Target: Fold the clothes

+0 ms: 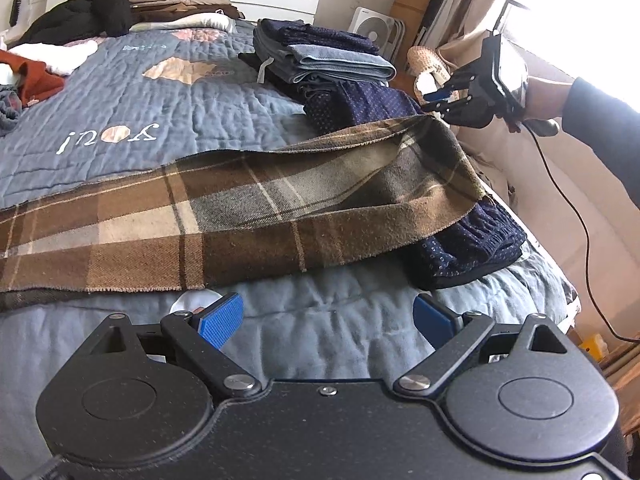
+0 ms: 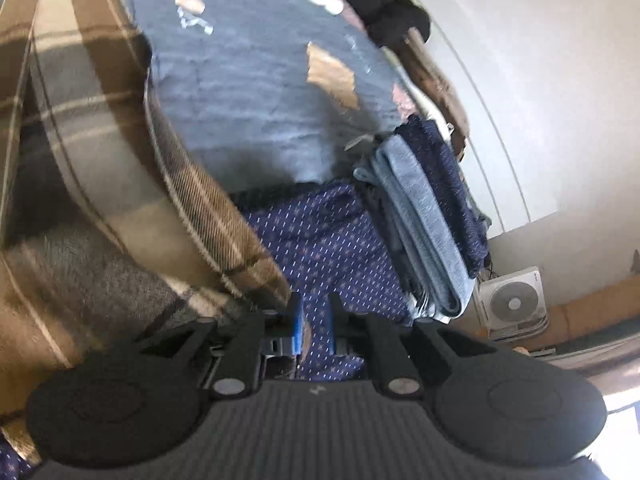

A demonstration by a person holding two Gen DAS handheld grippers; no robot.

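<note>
the left gripper (image 1: 320, 318) hangs low over the near edge of the bed's blue quilt (image 1: 168, 104), its blue pads spread wide with nothing between them, just short of the plaid scarf (image 1: 224, 216). the right gripper (image 1: 438, 98) is up at the scarf's far corner. from the left wrist view the cloth rises in a taut ridge to its tips, so it looks pinched there. in the right wrist view the fingers stand narrow, with a small gap showing dotted navy cloth, and the plaid edge meets the left finger (image 2: 295, 320) — whether it is truly clamped i cannot tell.

the scarf lies across the quilt's near half, mostly flat toward the left and lifted on the right, where it drapes over a dotted navy garment (image 1: 472, 248). past that garment, farther up the quilt, sits a folded stack (image 1: 320, 54) of blue and navy pieces. loose clothes lie along the quilt's far side.

the scarf looks like soft, brushed wool — light, limp, grippy rather than slick, prone to sag wherever unsupported. my judgement: take it at corners or along the fringed hem, one grip per end, keeping tension so the fold lands square.
</note>
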